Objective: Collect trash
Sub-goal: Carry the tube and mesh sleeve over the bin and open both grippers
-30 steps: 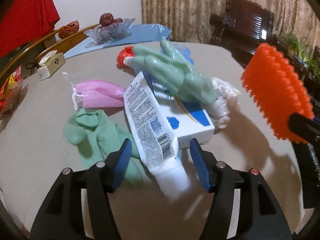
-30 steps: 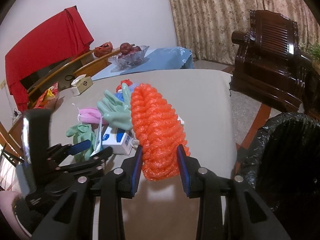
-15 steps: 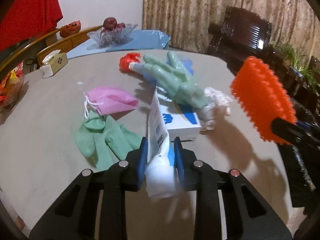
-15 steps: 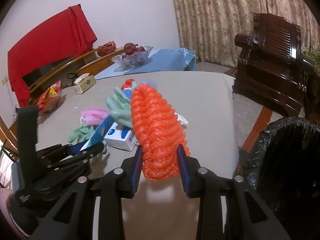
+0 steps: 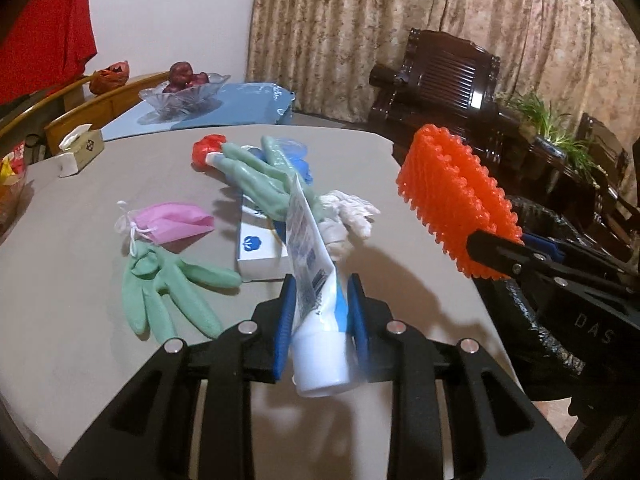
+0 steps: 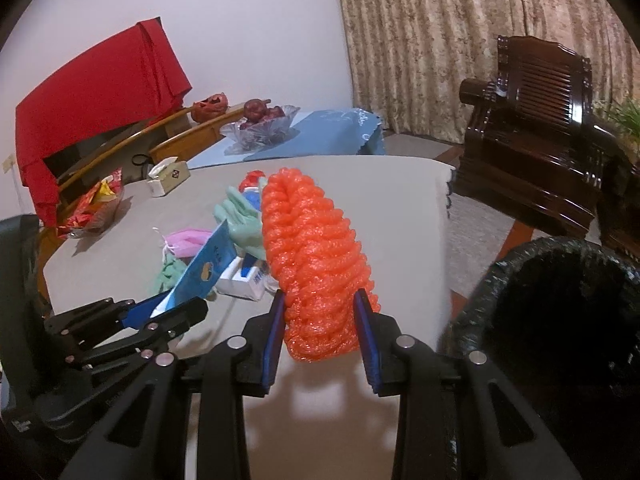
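You're clamping the left gripper [image 5: 320, 312] on the toothpaste tube [image 5: 316, 280] now: a second ago those jaws were standing wide on either side of it while it was lying on the table [image 5: 80, 280], and now the pads are squeezing it near the cap end and you're lifting it, its flat crimped end sticking up and away from you. Just beyond the left fingertips the white box [image 5: 260, 256] is lying uncovered, with the green glove [image 5: 168, 292] off to the left of the jaws, the pink mask [image 5: 172, 224] farther out, and a second green glove [image 5: 260, 176] and white wad [image 5: 348, 216] ahead. Your right gripper [image 6: 322, 332] is gripping the orange foam net [image 6: 312, 256] exactly as before, pads pressing into its lower end. The black-lined bin [image 6: 560, 320] is sitting close to the right of that gripper, mouth open. So both hands are loaded, and I'd judge the next step is carrying both over the bin; several pieces are left on the table.
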`<move>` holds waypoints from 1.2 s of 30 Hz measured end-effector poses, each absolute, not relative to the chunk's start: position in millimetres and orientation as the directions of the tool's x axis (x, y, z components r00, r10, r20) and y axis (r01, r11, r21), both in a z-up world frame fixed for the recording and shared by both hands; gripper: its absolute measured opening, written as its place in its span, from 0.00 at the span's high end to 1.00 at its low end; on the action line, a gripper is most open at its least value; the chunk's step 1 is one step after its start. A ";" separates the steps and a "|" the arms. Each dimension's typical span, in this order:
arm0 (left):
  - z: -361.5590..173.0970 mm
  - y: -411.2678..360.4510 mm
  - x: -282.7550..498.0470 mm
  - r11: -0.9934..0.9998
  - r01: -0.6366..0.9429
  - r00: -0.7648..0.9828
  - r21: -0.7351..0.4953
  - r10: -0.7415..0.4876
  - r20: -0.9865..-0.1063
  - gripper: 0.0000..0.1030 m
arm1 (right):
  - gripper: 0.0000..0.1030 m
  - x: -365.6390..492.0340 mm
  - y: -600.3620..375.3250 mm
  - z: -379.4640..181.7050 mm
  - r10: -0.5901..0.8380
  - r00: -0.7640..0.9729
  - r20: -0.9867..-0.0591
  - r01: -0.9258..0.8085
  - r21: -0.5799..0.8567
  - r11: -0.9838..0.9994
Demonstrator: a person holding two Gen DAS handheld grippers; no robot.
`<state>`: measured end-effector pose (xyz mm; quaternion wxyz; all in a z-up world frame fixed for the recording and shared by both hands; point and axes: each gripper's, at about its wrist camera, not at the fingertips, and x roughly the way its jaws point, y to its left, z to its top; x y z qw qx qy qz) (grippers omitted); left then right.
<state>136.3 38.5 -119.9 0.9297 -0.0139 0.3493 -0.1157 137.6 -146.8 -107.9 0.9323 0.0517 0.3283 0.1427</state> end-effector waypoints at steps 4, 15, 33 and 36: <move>-112.0 30.4 134.1 0.968 0.228 0.736 -0.106 -0.243 -0.632 0.76 | 0.67 128.7 -160.0 -100.8 0.278 0.760 -0.588 -0.205 0.188 0.960; -87.2 -28.1 126.9 0.926 0.360 0.729 -0.113 -0.355 -0.586 0.76 | 0.67 95.9 -212.7 -86.8 0.182 0.807 -0.562 -0.090 0.188 0.978; -109.8 -176.6 117.8 0.763 0.628 0.552 -0.153 -0.575 -0.604 0.76 | 0.67 35.1 -325.9 -129.1 -0.037 0.760 -0.648 0.207 0.188 0.960; -119.0 -190.1 118.4 0.747 0.648 0.528 -0.148 -0.581 -0.619 0.76 | 0.67 33.3 -330.5 -137.5 -0.042 0.748 -0.662 0.222 0.191 0.956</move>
